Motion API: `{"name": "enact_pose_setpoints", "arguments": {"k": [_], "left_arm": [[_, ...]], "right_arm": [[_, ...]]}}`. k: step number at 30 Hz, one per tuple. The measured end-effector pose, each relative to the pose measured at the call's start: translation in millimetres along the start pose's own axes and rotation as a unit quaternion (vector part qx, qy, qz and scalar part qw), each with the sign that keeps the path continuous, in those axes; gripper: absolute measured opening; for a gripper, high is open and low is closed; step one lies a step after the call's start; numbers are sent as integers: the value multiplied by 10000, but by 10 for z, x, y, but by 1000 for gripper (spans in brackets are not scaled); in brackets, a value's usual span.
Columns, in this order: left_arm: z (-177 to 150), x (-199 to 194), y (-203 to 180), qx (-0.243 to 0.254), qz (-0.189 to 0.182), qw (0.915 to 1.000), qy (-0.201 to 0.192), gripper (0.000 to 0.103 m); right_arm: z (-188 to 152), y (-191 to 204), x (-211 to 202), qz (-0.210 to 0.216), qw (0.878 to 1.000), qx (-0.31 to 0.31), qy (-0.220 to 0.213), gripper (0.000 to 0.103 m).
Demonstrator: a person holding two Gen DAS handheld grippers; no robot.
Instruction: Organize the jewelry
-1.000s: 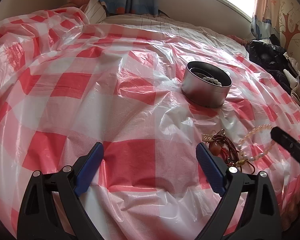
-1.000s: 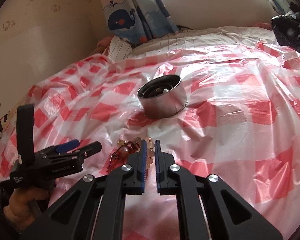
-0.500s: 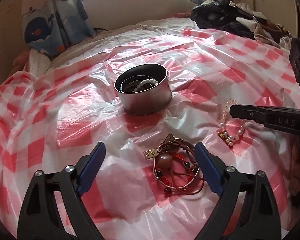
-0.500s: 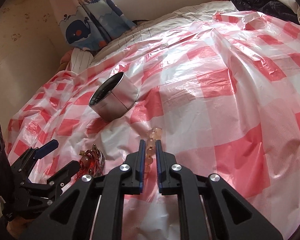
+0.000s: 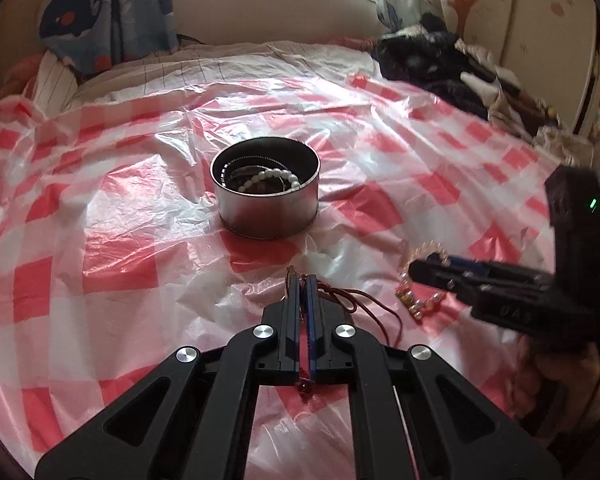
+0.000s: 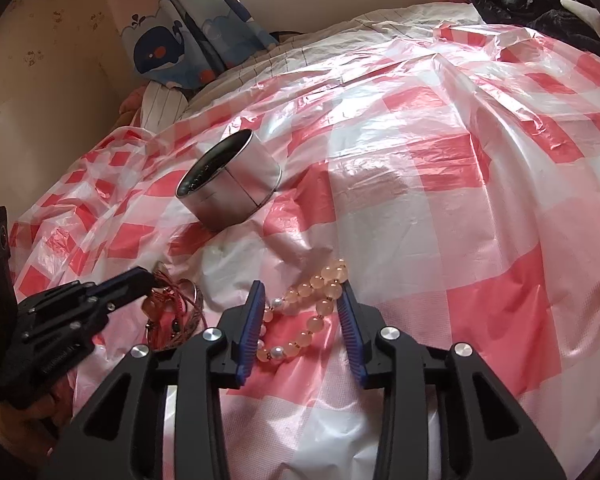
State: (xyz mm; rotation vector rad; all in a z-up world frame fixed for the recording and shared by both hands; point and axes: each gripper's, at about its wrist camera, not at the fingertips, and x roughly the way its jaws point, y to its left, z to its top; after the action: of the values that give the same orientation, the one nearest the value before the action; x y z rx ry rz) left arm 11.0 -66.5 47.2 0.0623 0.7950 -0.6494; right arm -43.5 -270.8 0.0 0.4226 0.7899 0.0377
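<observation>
Covering the bed, a red-and-white checked plastic sheet [image 5: 120,240] lies crinkled under a window with whale curtains [image 6: 172,40]; dark clothes [image 5: 432,64] heap at the far right edge. Open sheet spreads to the right. A metal tin [image 5: 266,196] holding white beads stands mid-sheet. My left gripper [image 5: 305,284] has its jaws clenched on the red cord bracelets [image 6: 176,312]. My right gripper [image 6: 302,300] has its jaws released, straddling the peach bead bracelet [image 6: 312,312].
</observation>
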Motion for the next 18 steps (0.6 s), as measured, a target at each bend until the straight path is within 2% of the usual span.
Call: {"name": "enact_pose_setpoints", "arguments": {"k": [3, 5, 7, 9, 11, 14, 15, 17, 18], "left_arm": [[11, -169, 211, -581, -178, 9979, -209, 2], [-28, -149, 334, -746, 48, 9971, -134, 2], [-114, -39, 458, -957, 191, 9952, 102, 3], [-193, 80, 508, -1066, 365, 9933, 259, 4], [-227, 131, 501, -1070, 431, 9929, 278, 17], [-235, 135, 448, -899, 591, 9938, 266, 31], [-234, 130, 434, -862, 642, 9939, 248, 33], [-228, 117, 399, -772, 733, 9941, 210, 43], [-227, 113, 379, -724, 773, 9942, 195, 44]], "right_arm": [[-4, 37, 28, -5, 9999, -121, 82, 47], [-9, 65, 34, -28, 9997, -202, 104, 49], [-13, 75, 41, -41, 9996, -240, 123, 49], [-22, 90, 41, 5, 9994, -305, 142, 42], [-37, 129, 51, 58, 9989, -420, 176, 23], [-55, 196, 14, 170, 9980, -598, 84, 22], [-59, 206, -3, 153, 9980, -617, 44, 24], [-61, 195, -88, 102, 9982, -564, -195, 53], [-67, 204, -138, 80, 9979, -535, -345, 57]]}}
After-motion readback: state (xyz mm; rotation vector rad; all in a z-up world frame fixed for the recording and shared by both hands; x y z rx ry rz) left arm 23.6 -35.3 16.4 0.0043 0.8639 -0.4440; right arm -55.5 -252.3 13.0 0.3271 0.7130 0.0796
